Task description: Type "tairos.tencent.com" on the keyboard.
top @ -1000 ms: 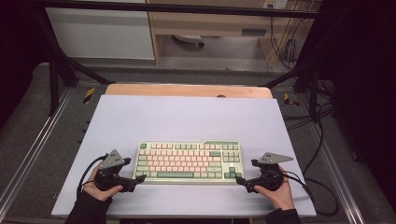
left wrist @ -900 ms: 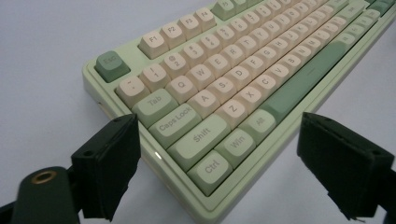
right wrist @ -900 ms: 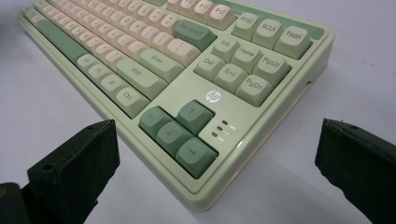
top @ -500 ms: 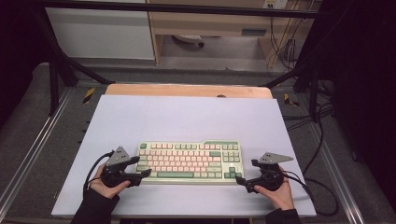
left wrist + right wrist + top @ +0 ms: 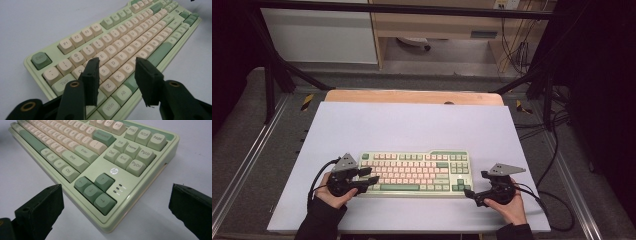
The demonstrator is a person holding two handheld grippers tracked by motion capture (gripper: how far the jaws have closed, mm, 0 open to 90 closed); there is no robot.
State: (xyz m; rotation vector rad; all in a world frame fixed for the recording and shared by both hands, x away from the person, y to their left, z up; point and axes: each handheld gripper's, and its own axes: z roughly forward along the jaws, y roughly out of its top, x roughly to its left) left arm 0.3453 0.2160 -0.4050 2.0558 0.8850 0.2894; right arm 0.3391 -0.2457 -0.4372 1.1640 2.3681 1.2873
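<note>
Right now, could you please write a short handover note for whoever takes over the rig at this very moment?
Left gripper: jaws have just been closing, part open above the keyboard's left-hand letter keys; nothing is pinched between them.
Right gripper: open wide, just off the keyboard's near right corner by the arrow keys, holding nothing.
Keyboard: flat on the white table, near the front edge.
Done: nothing visibly pressed or moved.
Left: any work on the keys.

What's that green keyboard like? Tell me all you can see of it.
The keyboard is a compact pale-green one that looks plastic, with cream letter keys, darker green Esc, Enter, space bar and arrow keys, and a small logo above the arrows. It lies flat on the white table, long side toward the person. The left gripper hovers over its left end keys; whether it touches them is unclear.
</note>
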